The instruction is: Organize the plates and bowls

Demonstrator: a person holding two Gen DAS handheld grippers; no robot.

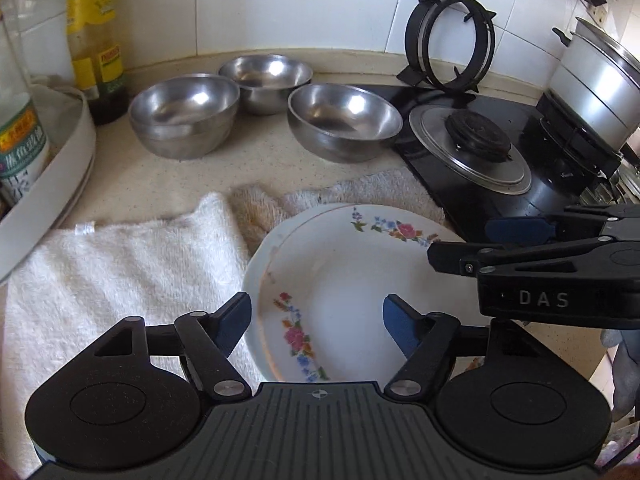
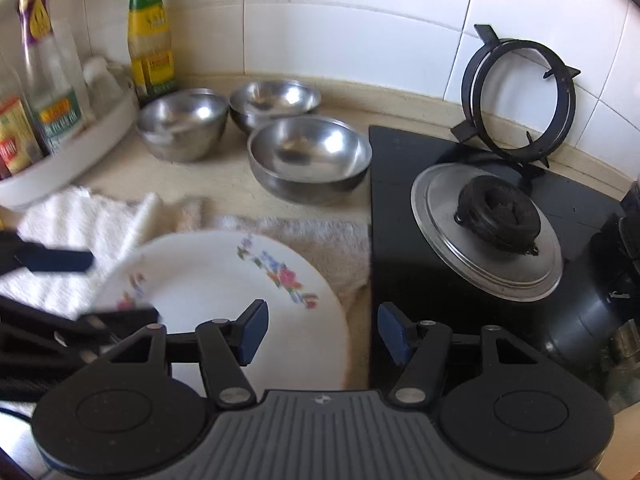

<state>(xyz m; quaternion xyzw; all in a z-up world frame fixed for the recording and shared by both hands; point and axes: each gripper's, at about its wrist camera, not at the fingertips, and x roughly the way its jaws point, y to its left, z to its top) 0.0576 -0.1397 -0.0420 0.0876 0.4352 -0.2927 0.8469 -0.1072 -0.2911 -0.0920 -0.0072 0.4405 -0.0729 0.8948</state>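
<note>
White flowered plates (image 1: 344, 280) lie stacked on towels; the top plate (image 2: 216, 280) also shows in the right wrist view. Three steel bowls stand behind: left (image 1: 184, 114), back (image 1: 266, 80), right (image 1: 344, 120); in the right wrist view they are left (image 2: 182, 122), back (image 2: 276, 102), front (image 2: 308, 158). My left gripper (image 1: 317, 322) is open and empty above the top plate. My right gripper (image 2: 322, 332) is open and empty over the plate's right rim; it also shows at the right of the left wrist view (image 1: 472, 240).
White towels (image 1: 120, 264) cover the counter's front. A black stove (image 2: 472, 240) with a burner cap, a loose pan support (image 1: 450, 42) against the wall and a pot (image 1: 596, 84) are at right. A white tray (image 2: 76, 148) with bottles stands at left.
</note>
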